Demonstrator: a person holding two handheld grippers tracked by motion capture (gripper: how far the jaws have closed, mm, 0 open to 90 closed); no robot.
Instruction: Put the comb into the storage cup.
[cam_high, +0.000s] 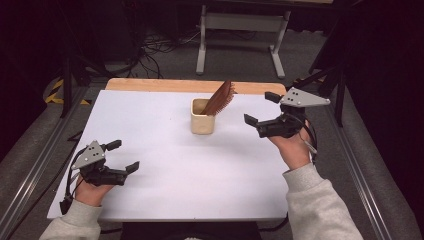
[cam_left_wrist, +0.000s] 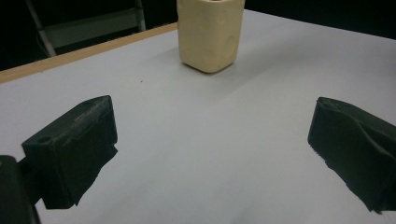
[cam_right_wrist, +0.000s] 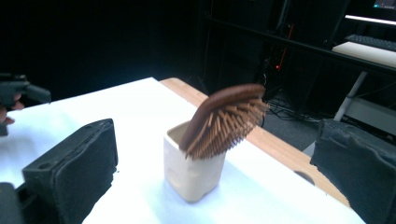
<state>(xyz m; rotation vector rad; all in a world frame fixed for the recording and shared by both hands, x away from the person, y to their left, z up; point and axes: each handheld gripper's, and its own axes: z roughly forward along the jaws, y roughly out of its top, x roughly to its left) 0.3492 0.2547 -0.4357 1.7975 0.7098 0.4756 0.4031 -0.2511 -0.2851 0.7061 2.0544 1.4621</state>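
A cream cup (cam_high: 202, 118) stands upright on the white table top (cam_high: 165, 165), slightly behind its middle. A brown hairbrush (cam_high: 220, 98) sits in it, handle down, head leaning up and to the right. My right gripper (cam_high: 262, 109) is open just right of the cup, held above the table, nothing between its jaws. In the right gripper view the cup (cam_right_wrist: 192, 168) and hairbrush (cam_right_wrist: 223, 120) stand between the jaws, farther off. My left gripper (cam_high: 123, 155) rests open near the front left. Its view shows the cup (cam_left_wrist: 210, 32) ahead across bare table.
A wooden strip (cam_high: 190, 86) runs along the table's far edge. Behind it stands a grey metal frame (cam_high: 240, 35) on the floor, with cables to the left. Rails run along both sides of the table.
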